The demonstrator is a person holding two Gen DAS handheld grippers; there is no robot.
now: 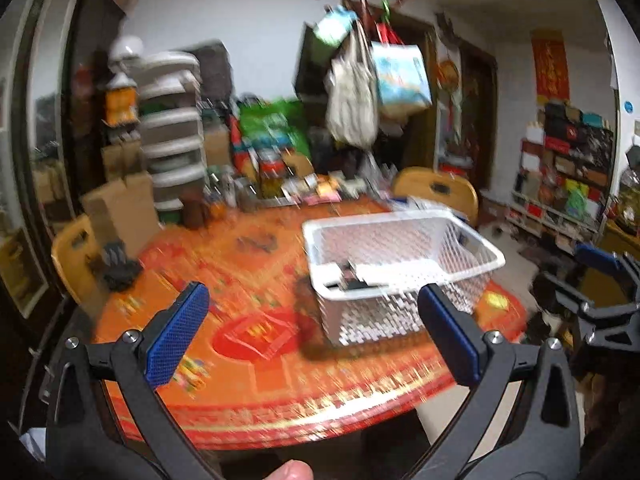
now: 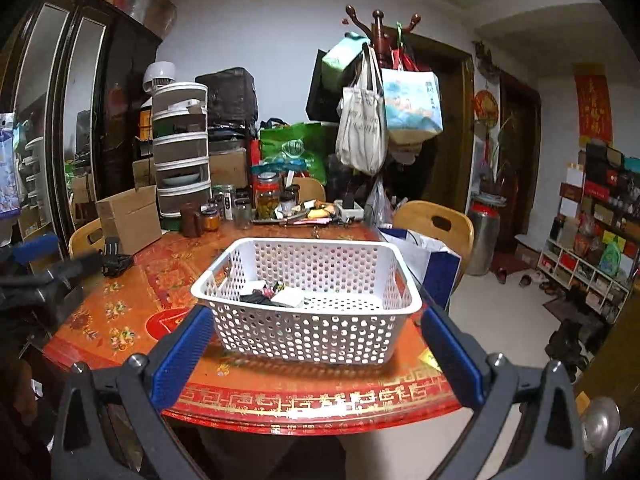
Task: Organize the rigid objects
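Note:
A white perforated basket [image 2: 304,242] stands on the round red and orange table [image 2: 120,312], with several small black and white items [image 2: 276,296] lying in its bottom. My right gripper [image 2: 316,314] hovers at the table's near edge, open wide, its blue pads [image 2: 180,356] empty and short of the basket. In the blurred left wrist view the basket [image 1: 400,220] is ahead and to the right. There my left gripper [image 1: 312,289] is open with nothing between its fingers. The left gripper's blue pad [image 2: 36,248] shows at the left edge of the right wrist view.
Jars [image 2: 268,196], a cardboard box [image 2: 128,216] and a stacked drawer unit [image 2: 182,148] crowd the table's far side. A black clip-like object [image 2: 116,260] lies at the left. Wooden chairs [image 2: 436,220] surround the table; one holds a blue-white paper bag [image 2: 436,268]. A coat rack with bags [image 2: 372,120] stands behind.

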